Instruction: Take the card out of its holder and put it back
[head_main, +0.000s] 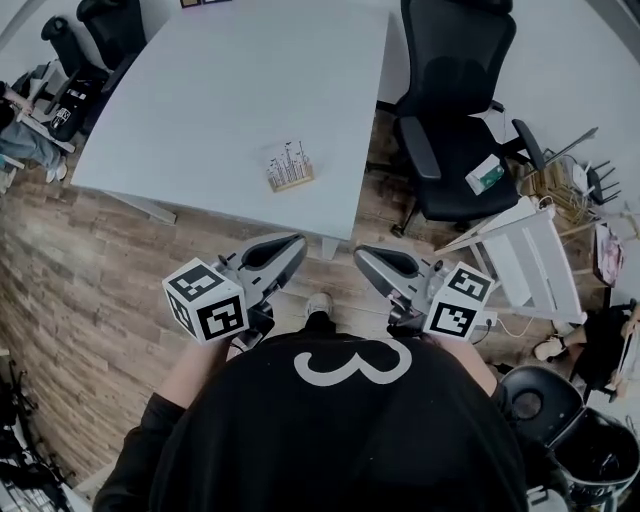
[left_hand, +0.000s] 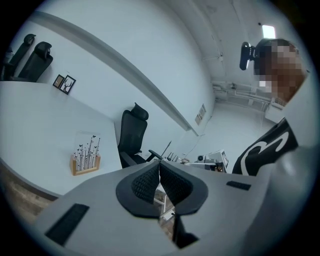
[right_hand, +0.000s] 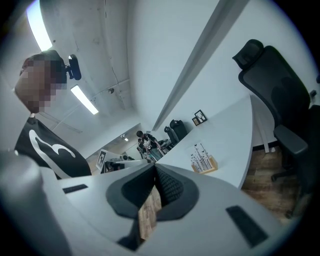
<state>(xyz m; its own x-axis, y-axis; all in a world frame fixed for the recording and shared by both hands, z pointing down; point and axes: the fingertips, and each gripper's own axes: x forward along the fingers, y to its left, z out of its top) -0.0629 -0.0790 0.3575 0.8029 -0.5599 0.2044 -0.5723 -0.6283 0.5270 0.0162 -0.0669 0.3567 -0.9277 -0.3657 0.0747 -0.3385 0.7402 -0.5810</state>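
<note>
1. Nearest us, the left gripper (head_main: 292, 243) and the right gripper (head_main: 363, 254) hang at our waist. Each has its jaws pressed together on nothing, and both are well short of the table (head_main: 230, 90).
2. Farther out, near the table's front edge, the card (head_main: 289, 158) stands upright in its wooden holder (head_main: 293, 183).
3. We judge the card light, thin, bendable and smooth-faced, so we should pinch its top edge flat and draw it straight up.
4. The holder looks light too and may lift, so the other gripper should steady its base.
5. Beyond the table's right side stands an office chair (head_main: 452, 120).
</note>
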